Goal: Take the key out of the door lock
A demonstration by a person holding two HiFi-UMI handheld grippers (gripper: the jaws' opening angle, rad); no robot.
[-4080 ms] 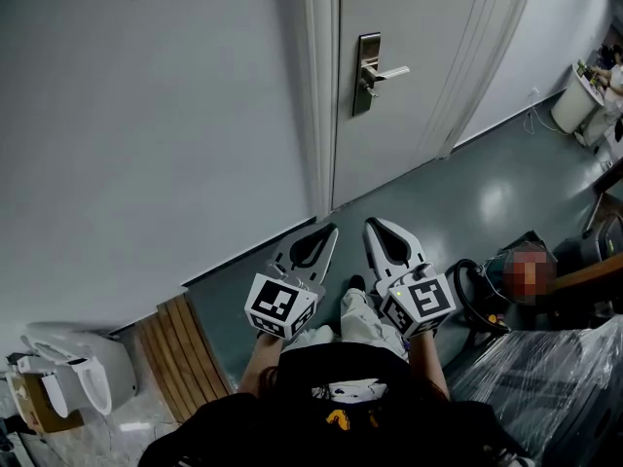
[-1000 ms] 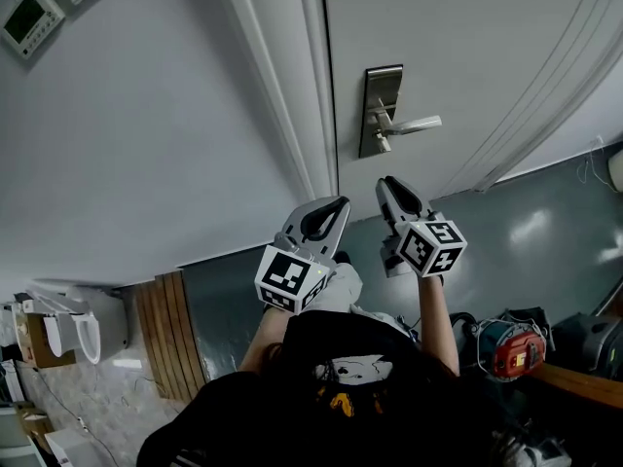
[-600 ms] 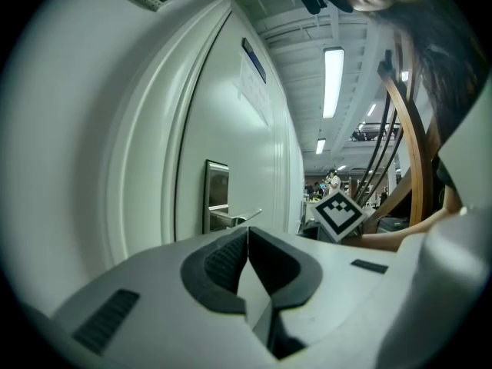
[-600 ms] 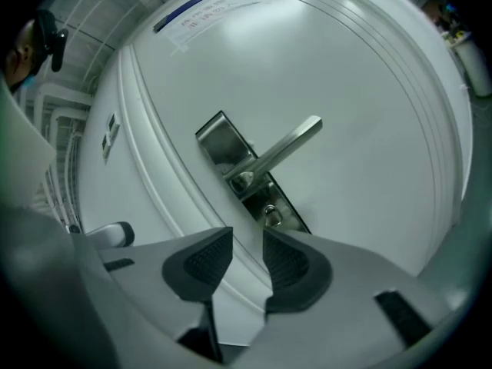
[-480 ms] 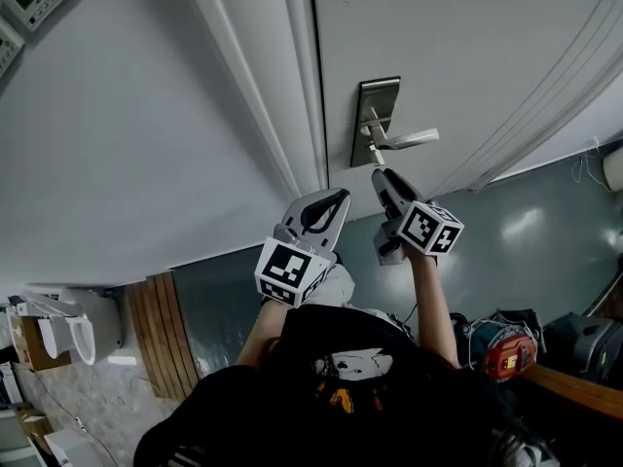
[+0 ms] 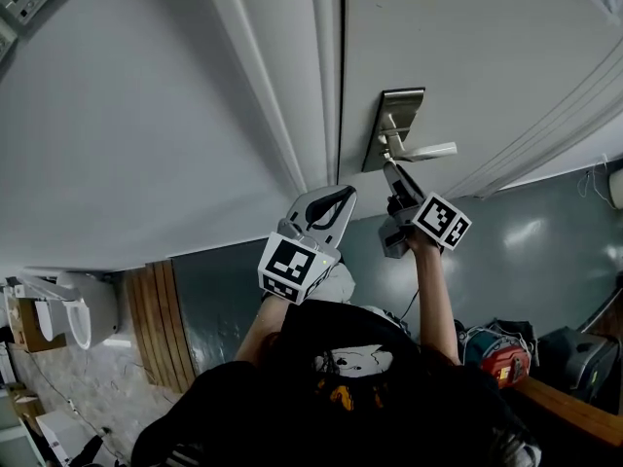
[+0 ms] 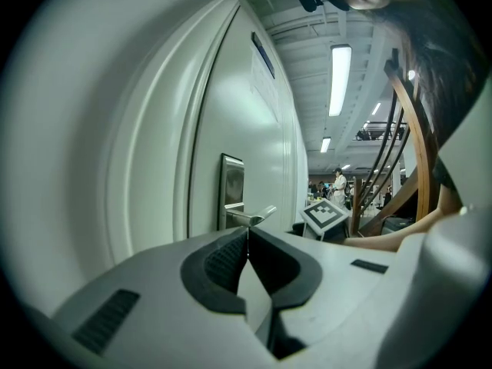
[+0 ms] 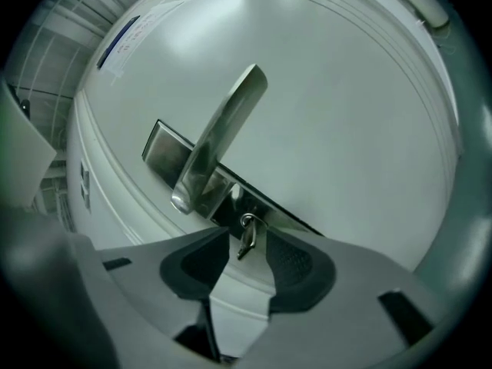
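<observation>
Fingers (image 8: 296, 264) of the right gripper (image 8: 247, 243) stand wide apart and have just been opening. Between their tips hangs the key (image 8: 245, 237) with its small ring, still seated in the lock plate (image 8: 165, 151) just beyond them — neither pad appears to press on it, so nothing is gripped yet. Above the fingertips and a little to one side juts the lever handle (image 8: 223, 125), near enough that it could catch a finger; the white door (image 8: 330, 91) fills everything behind. Off to the left of those fingers, and further back from the door, the left gripper (image 7: 247, 233) has its own fingers clenched tip to tip on nothing and takes no part. The step in hand, as I judge it, is the approach and grasp. The fingers should ease forward until the ribbed pads lie over the flat faces of the key's head rather than over the loose ring, which would likely swivel and slip. The wrist's roll ought to match the key's plane so that both pads land flat together. Once they close firmly, the pull should run straight back along the keyway — any sideways lean may bind the blade, and if the key sits turned it probably has to be rotated to its neutral position first. Keeping below the lever throughout avoids pressing it down.
</observation>
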